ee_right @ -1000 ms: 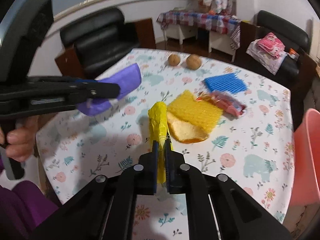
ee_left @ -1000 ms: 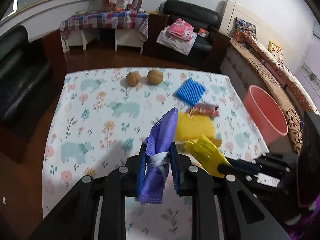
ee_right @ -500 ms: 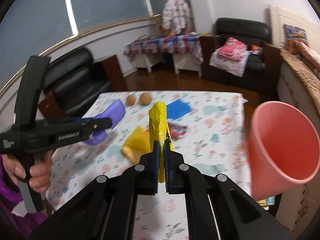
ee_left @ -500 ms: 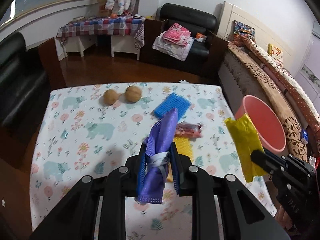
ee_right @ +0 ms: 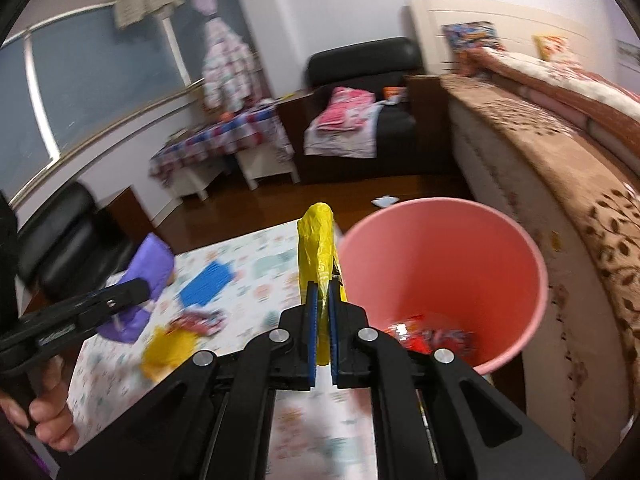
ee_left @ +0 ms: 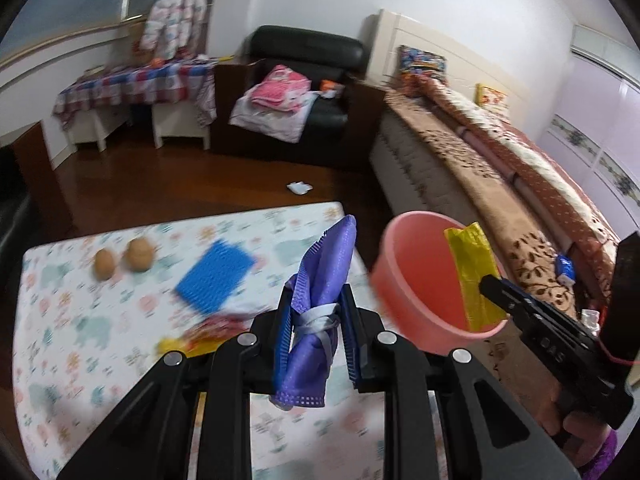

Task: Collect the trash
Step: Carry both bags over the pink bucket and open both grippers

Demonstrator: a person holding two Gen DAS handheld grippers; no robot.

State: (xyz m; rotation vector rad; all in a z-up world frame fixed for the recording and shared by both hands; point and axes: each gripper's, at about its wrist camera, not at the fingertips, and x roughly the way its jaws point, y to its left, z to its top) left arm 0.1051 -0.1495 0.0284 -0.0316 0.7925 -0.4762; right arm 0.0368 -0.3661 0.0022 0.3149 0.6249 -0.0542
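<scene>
The left claw [ee_left: 316, 344] is clamped on a rolled purple cloth bag [ee_left: 320, 280] tied with a grey band, and the bag sticks up between the blue pads above the near right corner of the table [ee_left: 80, 344]. The right claw [ee_right: 323, 320] is pinched tight on a crumpled yellow plastic bag [ee_right: 318, 240], which stands upright from its pads just beside the left rim of the pink bin [ee_right: 440, 264]. From the left claw's side, that yellow bag hangs over the bin's open mouth. The bin stands off the table's right edge, beside the bed [ee_left: 500, 184], with red wrappers [ee_right: 424, 334] lying at its bottom. On the flowered table lie a blue ridged pad [ee_left: 216, 276], a red snack wrapper [ee_right: 198, 320], a yellow spongy piece [ee_right: 170, 350] and two brown round fruits [ee_left: 124, 260].
</scene>
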